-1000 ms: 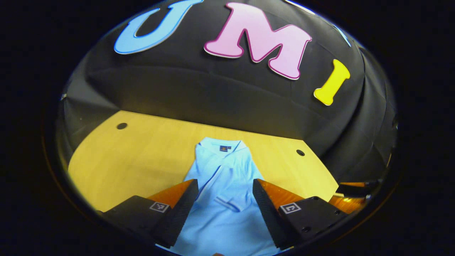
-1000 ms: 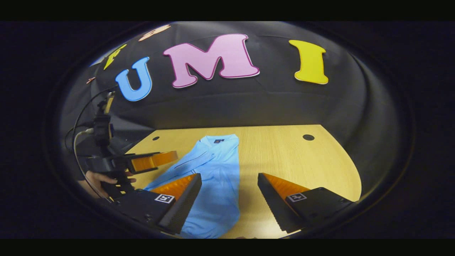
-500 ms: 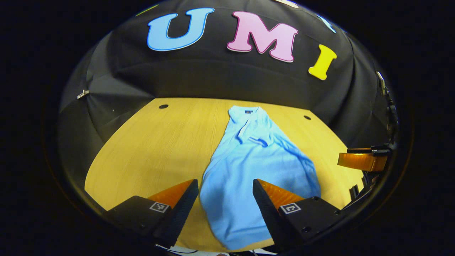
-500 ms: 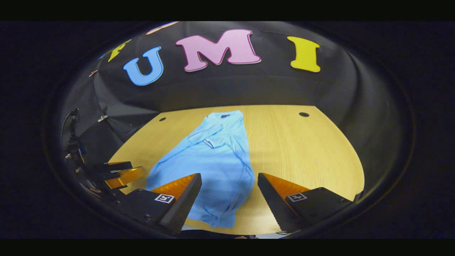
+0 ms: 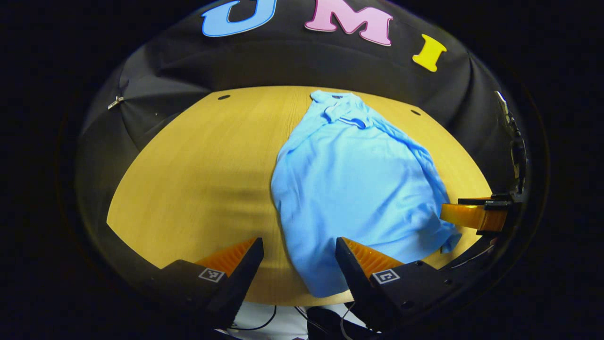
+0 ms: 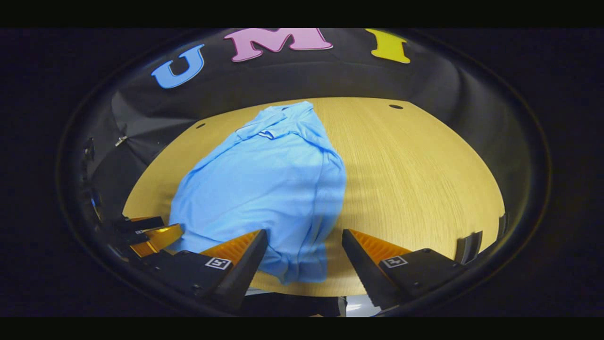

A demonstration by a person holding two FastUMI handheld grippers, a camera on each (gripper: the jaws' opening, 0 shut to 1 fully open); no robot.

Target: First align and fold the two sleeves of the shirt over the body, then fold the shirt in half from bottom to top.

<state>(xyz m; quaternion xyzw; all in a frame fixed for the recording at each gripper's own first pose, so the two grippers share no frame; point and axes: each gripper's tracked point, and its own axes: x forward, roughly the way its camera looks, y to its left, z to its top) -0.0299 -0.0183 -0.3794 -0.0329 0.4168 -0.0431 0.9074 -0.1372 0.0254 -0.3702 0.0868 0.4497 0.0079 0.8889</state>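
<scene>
Light-blue cloth, 1 shirt [image 5: 354,189], spread on the wooden table [image 5: 198,165] with collar [image 5: 337,97] toward the far edge by the black booth wall and hem toward the near edge. Both sleeves folded in over the body, 1 cuff [image 5: 353,122] lying just below the collar. Lower half rumpled, hem uneven, not folded up.

In the left gripper view: left gripper [image 5: 299,257] above the near edge of the table, 2 fingers spread wide, nothing between them pinched. Near left corner of the hem seen in the gap between the fingers, right finger [image 5: 363,257] overlapping the hem's edge in the picture; contact with the cloth cannot be told. Farther off at the right rim, the right gripper [image 5: 474,215] just beside the shirt's near right corner [image 5: 448,238].

In the right gripper view: right gripper [image 6: 304,259] likewise over the near edge, 2 fingers wide apart and gripping nothing. Same shirt [image 6: 264,184] lying left of centre, its near right corner [image 6: 295,274] showing in the gap between the fingers, left finger [image 6: 245,255] overlapping the cloth in the picture. Left gripper [image 6: 151,233] at the left rim, close beside the shirt's near left edge.

Counted: 1 shirt, 1 table, 2 grippers, 2 round holes in the tabletop near the far edge [image 5: 223,97] [image 5: 415,112].
</scene>
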